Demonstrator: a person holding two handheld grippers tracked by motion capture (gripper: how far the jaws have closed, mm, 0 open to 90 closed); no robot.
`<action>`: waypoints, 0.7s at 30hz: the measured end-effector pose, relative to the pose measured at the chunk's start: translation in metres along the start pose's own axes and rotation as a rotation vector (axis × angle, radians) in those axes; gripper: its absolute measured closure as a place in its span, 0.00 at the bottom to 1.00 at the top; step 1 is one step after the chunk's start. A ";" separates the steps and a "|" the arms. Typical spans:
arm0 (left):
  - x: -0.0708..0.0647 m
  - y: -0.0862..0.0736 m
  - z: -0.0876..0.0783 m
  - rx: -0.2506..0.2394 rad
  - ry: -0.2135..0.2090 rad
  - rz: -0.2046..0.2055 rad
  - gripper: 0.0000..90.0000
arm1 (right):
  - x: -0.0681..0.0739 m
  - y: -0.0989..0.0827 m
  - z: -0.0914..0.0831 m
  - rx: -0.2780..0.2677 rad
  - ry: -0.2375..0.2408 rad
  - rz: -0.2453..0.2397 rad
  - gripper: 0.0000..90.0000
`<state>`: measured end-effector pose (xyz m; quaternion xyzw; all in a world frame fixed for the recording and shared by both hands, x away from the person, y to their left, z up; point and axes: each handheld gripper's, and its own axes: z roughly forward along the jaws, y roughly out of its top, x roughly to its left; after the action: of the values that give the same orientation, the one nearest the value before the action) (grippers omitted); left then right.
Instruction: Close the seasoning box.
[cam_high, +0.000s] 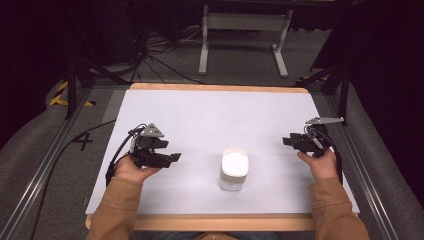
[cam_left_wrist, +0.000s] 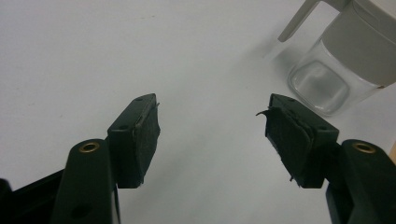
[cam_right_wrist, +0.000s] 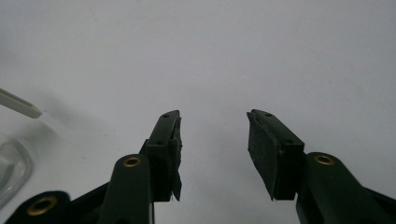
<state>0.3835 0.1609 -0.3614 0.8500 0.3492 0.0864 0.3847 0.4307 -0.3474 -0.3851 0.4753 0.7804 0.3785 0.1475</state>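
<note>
Status: no contact made

Tabletop (cam_high: 200, 115) carries a lidded clear jar (cam_high: 234, 170) near its front edge, midway between both units. Left hand-held gripper (cam_high: 172, 157) and right hand-held gripper (cam_high: 287, 141) are spread, empty, well apart from it. Judged: handling not yet begun.

A white table (cam_high: 210, 112) with a light wooden edge stood on a grey carpeted floor (cam_high: 35, 145), its wooden rim showing along the far and near sides. Its top was plain, matte and white. One thing stood directly on it: a clear glass jar (cam_high: 233, 169) with a whitish lid, upright, near the middle of the near half and a little right of centre. In the left gripper view the same jar (cam_left_wrist: 343, 65) rested on the white surface at the upper right, with a pale flat handle-like piece (cam_left_wrist: 299, 21) jutting from its lid.
</note>
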 end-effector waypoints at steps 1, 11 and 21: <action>0.000 0.000 0.000 0.000 -0.001 -0.001 0.39 | -0.002 -0.003 0.006 0.029 -0.002 0.004 0.60; 0.000 0.000 0.000 0.001 -0.004 -0.006 0.39 | -0.003 -0.013 0.031 0.161 0.021 -0.002 0.58; 0.000 0.000 -0.001 -0.001 -0.004 0.001 0.39 | 0.002 -0.011 0.030 0.140 0.018 -0.027 0.56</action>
<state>0.3830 0.1609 -0.3608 0.8500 0.3482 0.0852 0.3859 0.4403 -0.3355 -0.4132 0.4704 0.8127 0.3251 0.1119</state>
